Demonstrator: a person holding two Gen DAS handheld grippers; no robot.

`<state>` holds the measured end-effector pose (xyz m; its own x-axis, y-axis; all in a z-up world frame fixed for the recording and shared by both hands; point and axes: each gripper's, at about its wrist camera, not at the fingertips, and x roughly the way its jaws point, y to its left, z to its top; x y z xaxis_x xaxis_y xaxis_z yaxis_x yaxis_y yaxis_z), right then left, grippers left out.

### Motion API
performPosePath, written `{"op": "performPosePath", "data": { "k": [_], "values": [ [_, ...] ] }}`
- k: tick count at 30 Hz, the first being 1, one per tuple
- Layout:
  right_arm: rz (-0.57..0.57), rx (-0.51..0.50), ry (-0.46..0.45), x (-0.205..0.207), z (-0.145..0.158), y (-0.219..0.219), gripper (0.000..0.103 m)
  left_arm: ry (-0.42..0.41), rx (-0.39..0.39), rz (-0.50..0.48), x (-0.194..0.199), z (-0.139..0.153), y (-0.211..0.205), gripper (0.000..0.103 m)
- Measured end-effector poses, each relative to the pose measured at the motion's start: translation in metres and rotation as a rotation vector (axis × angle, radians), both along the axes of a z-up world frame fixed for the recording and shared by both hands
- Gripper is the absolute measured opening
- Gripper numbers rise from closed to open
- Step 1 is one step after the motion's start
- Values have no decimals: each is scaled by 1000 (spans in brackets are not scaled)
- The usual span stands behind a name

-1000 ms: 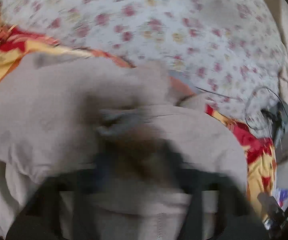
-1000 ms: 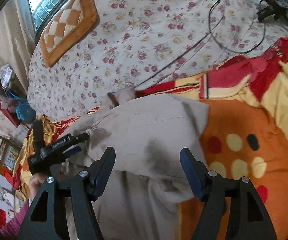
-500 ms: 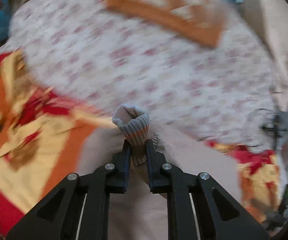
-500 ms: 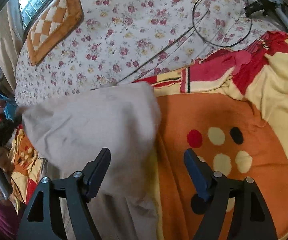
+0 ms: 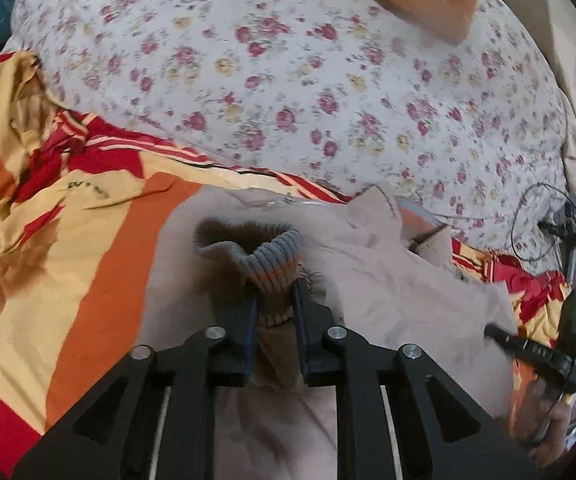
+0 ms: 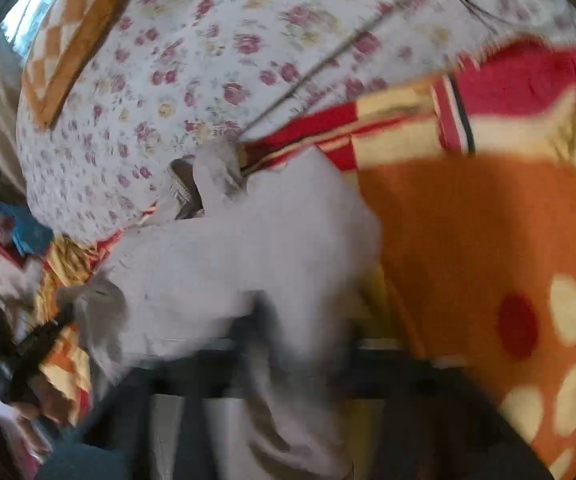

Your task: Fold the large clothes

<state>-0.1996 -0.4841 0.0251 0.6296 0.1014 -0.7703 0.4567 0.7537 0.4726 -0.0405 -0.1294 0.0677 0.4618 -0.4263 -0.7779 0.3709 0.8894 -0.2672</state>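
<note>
Floral-printed bed sheet point(image 5: 328, 92) covers the bed, with an orange, red and yellow patterned fleece blanket point(image 5: 68, 240) spread over its near part and an orange checked cushion point(image 6: 68, 44) lying further back by the window. On the blanket lies the pale beige jacket with grey-and-orange ribbed knit cuffs point(image 5: 388, 280), partly doubled over itself.

The step in hand looks like folding a sleeve in across the body. The left tool point(image 5: 275, 312) pinches the ribbed cuff point(image 5: 264, 264) between its blue pads; its jaws are easing open a little, yet the cuff is between them and the pads press on it. The right tool point(image 6: 300, 344) is smeared by motion blur; its jaws are closing with beige cloth between them, but whether the pads already bite cannot be told.

The jacket's long axis seems to run from the near edge of the bed away toward the floral sheet, with what looks like the collar end point(image 6: 212, 176) pointing at the sheet, though the bunched cloth makes this uncertain.

Next, the sleeve probably needs laying flat across the body and releasing, while the right tool secures the side edge.
</note>
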Motion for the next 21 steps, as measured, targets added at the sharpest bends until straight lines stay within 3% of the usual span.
{"op": "performPosePath", "data": {
  "k": [2, 3, 4, 6, 8, 10, 11, 13, 15, 17, 21],
  "values": [
    [9, -91, -14, -4, 11, 2, 15, 5, 15, -3, -1, -7, -2, 42],
    [3, -122, -5, -7, 12, 0, 14, 3, 44, 10, -3, -14, -2, 61],
    [-13, -156, 27, -8, 10, -2, 12, -3, 68, 19, -3, -18, -2, 66],
    [-49, -227, 67, -10, 0, -8, 9, -23, 148, 27, -4, -31, -3, 66],
    [-69, -180, 65, -15, -7, -18, 9, -30, 209, 46, -4, -35, -1, 66],
    [-77, -154, 41, -22, 5, -21, 20, -52, 205, 61, -5, -23, 5, 66],
    [-86, -180, 34, -29, 20, -19, 22, -69, 202, 71, -6, -16, 7, 66],
    [-85, -221, 8, -40, 42, -11, 36, -117, 193, 102, -9, 0, 12, 68],
    [-34, -240, -33, -48, 62, 6, 38, -142, 176, 120, -10, 7, 14, 70],
    [56, -252, -19, -43, 66, 26, 38, -143, 177, 104, -10, 5, 8, 72],
    [176, -304, 96, -34, 34, 60, 32, -125, 283, 66, -7, -25, -9, 72]
  ]
}}
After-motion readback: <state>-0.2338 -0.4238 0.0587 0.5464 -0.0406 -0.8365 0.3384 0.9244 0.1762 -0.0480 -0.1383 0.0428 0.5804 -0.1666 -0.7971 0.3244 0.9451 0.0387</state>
